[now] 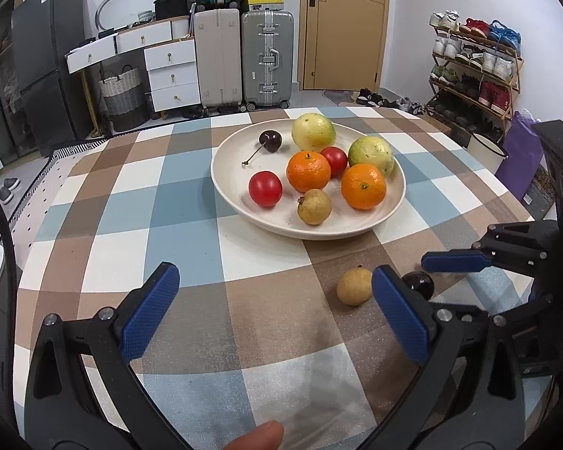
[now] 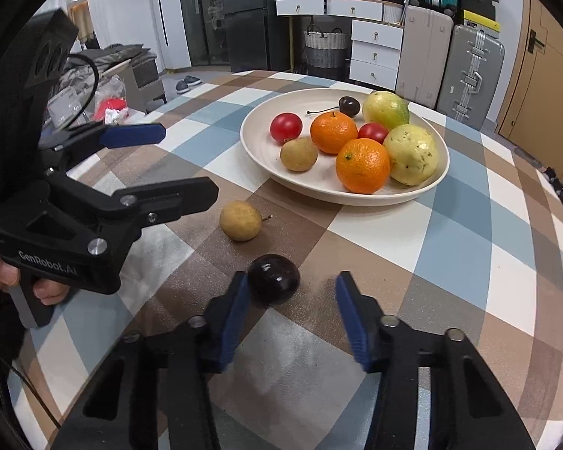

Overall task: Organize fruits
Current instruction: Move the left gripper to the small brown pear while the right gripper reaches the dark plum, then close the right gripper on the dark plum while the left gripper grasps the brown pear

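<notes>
Eight fruits are held in the plate (image 1: 356, 227); a longan (image 1: 353, 286) and cherry (image 2: 274, 279) remain on the tabletop (image 1: 191, 232). Left gripper (image 1: 274, 313) and right gripper (image 2: 292, 318) are spread wide, empty.

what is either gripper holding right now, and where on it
Nothing. Left gripper and right gripper are open; the dark round cherry sits ungripped on the table.

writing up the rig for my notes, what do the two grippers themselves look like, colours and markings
Both are black plastic scissor-style frames with silver pivot bolts and textured blue finger pads. The left gripper carries white "GenRobot.AI" lettering, a grey handle, a black cable and a black camera block on top. The right gripper looks the same in build. A bare thumb shows, no sleeve.
</notes>
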The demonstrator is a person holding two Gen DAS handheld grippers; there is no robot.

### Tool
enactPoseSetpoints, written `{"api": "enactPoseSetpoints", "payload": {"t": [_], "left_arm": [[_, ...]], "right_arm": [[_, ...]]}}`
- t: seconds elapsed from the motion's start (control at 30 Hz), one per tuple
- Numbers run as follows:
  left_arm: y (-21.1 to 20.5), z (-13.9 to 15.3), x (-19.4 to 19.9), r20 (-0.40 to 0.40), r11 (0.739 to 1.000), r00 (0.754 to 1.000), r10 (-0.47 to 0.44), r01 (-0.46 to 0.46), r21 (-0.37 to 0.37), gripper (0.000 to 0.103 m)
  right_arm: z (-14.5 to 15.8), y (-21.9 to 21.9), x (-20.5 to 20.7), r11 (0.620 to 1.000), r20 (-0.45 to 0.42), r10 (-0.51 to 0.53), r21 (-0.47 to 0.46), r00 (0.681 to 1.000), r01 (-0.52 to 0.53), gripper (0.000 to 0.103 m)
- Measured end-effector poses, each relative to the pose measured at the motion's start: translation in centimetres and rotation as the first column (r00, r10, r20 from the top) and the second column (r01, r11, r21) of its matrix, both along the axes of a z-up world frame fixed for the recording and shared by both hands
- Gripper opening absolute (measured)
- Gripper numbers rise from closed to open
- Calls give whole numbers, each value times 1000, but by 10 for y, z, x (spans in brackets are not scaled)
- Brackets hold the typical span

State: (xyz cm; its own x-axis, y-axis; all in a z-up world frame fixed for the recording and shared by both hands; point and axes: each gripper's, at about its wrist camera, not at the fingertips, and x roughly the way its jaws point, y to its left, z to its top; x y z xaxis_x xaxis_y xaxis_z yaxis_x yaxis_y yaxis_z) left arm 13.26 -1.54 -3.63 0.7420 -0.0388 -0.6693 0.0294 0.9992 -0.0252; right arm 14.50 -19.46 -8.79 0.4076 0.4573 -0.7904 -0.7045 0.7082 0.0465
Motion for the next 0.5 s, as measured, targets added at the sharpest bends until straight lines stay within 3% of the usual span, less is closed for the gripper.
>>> {"api": "enactPoseSetpoints", "payload": {"t": [0.17,0.33,0.5], "left_arm": [[-4,0,0,2,1000,1000,-23,23,8,102],[-9,-2,-1,-23,995,995,-95,94,-35,102],[-19,-7,0,-60,989,987,-149,147,-31,89]], "right_arm": [[1,-4,2,999,-45,11,54,999,-9,28],[2,-5,1,998,-47,9,68,999,-6,27],[7,-13,3,996,-30,-23,86,999,26,27]]}}
